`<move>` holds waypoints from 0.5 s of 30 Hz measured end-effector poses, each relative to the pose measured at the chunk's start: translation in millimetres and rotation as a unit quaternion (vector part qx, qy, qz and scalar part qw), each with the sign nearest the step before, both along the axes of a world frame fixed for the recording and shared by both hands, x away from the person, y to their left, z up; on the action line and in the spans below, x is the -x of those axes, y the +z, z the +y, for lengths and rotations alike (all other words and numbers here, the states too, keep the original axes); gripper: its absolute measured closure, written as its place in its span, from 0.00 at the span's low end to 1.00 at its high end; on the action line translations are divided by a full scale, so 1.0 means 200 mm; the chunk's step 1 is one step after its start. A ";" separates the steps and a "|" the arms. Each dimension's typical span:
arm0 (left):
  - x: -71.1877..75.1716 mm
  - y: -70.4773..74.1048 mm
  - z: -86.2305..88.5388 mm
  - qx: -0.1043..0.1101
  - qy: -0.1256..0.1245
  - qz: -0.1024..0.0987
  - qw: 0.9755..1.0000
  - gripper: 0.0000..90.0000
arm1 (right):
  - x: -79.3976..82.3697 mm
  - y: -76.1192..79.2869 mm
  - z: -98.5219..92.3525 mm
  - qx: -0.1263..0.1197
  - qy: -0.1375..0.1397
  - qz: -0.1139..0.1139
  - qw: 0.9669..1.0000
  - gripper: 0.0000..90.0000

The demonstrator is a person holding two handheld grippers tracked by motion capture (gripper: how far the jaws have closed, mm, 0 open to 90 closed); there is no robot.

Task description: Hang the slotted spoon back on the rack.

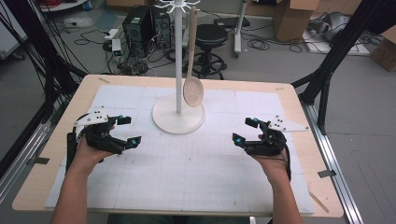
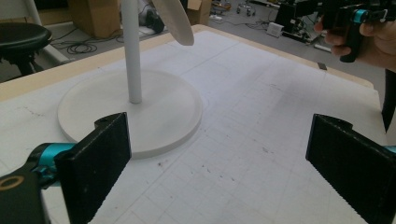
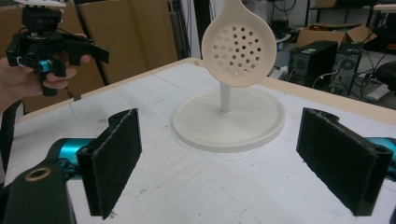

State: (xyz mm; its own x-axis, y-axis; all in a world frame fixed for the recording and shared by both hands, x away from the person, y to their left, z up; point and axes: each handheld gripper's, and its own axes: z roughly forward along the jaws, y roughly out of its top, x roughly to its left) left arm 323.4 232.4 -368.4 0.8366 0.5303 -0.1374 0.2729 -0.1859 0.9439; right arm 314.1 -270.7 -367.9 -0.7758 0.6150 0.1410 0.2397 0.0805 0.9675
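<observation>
Your left gripper (image 1: 127, 130) gapes wide, holding nothing. Mid-table, a slotted wooden spoon (image 1: 192, 91) – round, perforated – hangs from the smooth white stand (image 1: 178, 114). Your right gripper (image 1: 245, 130) is spread, jaws empty, over the scuffed gridded mat (image 1: 187, 172); cluttered concrete floor (image 1: 261, 60) beyond.

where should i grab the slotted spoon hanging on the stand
Take the slotted spoon by its bare straight handle just above the perforated bowl, coming level from the right gripper side. It hangs upright off the stand, and the round bowl is too wide.

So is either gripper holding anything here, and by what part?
Nothing is held. The left gripper and right gripper are both open, apart from the slotted spoon hanging on the stand.
</observation>
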 end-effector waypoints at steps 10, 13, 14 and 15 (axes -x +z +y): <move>0.00 -0.01 -0.01 -0.007 0.003 0.002 1.000 0.08 | -0.01 -0.01 0.00 0.002 -0.001 0.007 1.000 0.14; 0.00 -0.01 0.00 -0.006 0.003 0.001 1.000 0.08 | -0.01 -0.01 0.00 0.004 -0.001 0.009 1.000 0.14; 0.00 -0.01 0.00 -0.004 0.003 0.001 1.000 0.08 | -0.01 -0.01 0.01 0.005 -0.001 0.010 1.000 0.14; 0.00 -0.01 0.00 -0.004 0.003 0.000 1.000 0.08 | -0.01 -0.01 0.01 0.006 0.000 0.009 1.000 0.14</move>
State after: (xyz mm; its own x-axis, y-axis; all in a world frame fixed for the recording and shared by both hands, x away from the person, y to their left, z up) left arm 323.8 232.2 -369.4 0.8329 0.5369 -0.1338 0.2749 -0.1917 0.9422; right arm 316.6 -269.3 -370.6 -0.7727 0.6172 0.1483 0.2573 0.0910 0.9620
